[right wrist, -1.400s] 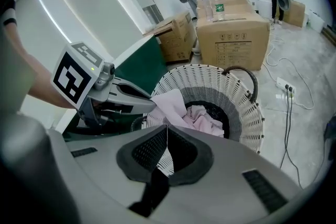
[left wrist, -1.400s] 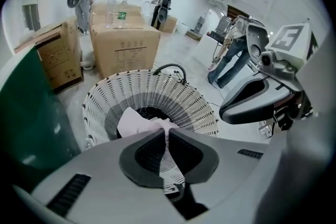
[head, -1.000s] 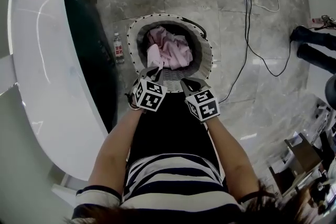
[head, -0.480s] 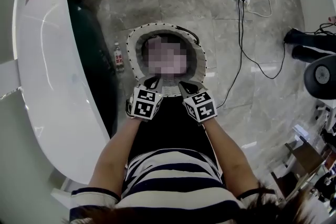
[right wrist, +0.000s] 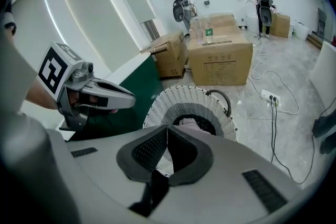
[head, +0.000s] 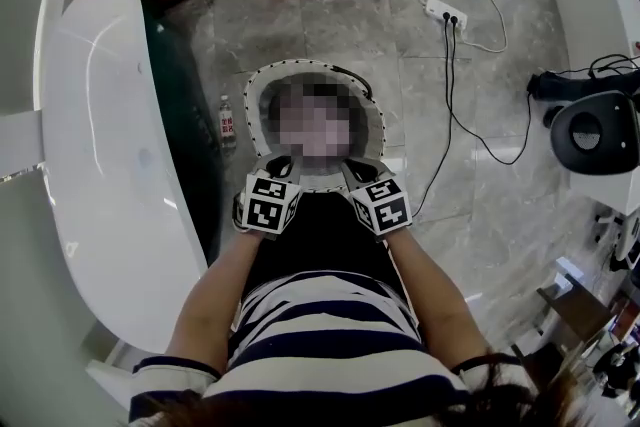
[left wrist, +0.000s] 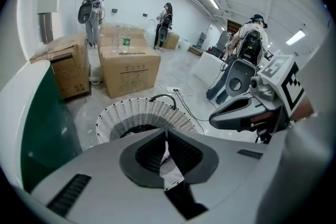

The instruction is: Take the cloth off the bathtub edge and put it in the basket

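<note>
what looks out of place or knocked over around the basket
Nothing spilled or damaged. The basket stands upright with the cloth inside. The only oddities are a small bottle left on the floor between bathtub and basket, and a power strip with loose cables trailing nearby.

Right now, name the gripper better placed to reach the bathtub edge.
Probably left. The left gripper hangs on the bathtub's side of the basket; the right gripper is farther off. Both are shut and empty.

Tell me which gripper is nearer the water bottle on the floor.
Left. In the head view the left gripper is at the basket's near rim, just right of and below the water bottle; the right gripper is farther right.
</note>
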`<state>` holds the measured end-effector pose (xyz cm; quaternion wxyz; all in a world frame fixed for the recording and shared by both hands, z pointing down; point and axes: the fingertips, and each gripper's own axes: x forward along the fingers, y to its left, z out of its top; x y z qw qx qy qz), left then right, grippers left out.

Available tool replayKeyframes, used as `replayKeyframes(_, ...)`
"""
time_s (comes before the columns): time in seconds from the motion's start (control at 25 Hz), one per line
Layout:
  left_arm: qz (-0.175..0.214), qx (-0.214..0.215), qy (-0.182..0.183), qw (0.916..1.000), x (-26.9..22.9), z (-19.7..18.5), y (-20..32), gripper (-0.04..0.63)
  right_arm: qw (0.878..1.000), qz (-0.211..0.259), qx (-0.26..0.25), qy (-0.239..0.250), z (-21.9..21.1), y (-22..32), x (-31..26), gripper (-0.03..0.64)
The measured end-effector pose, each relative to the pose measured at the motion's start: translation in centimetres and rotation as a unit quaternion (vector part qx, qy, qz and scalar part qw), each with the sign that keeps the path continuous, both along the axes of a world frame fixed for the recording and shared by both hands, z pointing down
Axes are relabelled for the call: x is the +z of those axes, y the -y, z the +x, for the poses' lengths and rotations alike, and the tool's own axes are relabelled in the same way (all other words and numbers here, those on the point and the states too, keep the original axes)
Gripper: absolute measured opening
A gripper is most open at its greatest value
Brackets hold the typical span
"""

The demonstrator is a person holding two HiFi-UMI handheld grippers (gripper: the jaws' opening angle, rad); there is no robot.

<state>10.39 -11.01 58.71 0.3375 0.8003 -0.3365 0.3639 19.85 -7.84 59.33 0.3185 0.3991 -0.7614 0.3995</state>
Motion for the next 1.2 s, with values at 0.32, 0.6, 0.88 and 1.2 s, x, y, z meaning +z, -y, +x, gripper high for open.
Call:
replayKeyframes(0.32,0.000,0.002,0.010,0.9999,-1.2,-0.3,-0.5,0.029,1.000,-0.001,-0.002,0.003,0.4,-0.8,-1.1,0.026)
replayKeyframes(0.6,-0.005,-0.002,0.012,0.9999,-1.7,-0.7,-0.7,0.029,1.000,0.008,0.000,0.006,0.5,-0.1,-2.4,0.026)
replayKeyframes(0.88,-0.018,-0.006,0.014,0.9997,-1.3,-1.4,-1.2,0.029,1.000,0.003,0.009,0.000,0.4,0.0,-2.6,0.026)
replayKeyframes(1.2,-0.026,-0.007,0.012,0.9996,-0.8,-1.7,-1.8,0.029,1.000,0.000,0.014,0.003,0.1,0.2,-2.6,0.026)
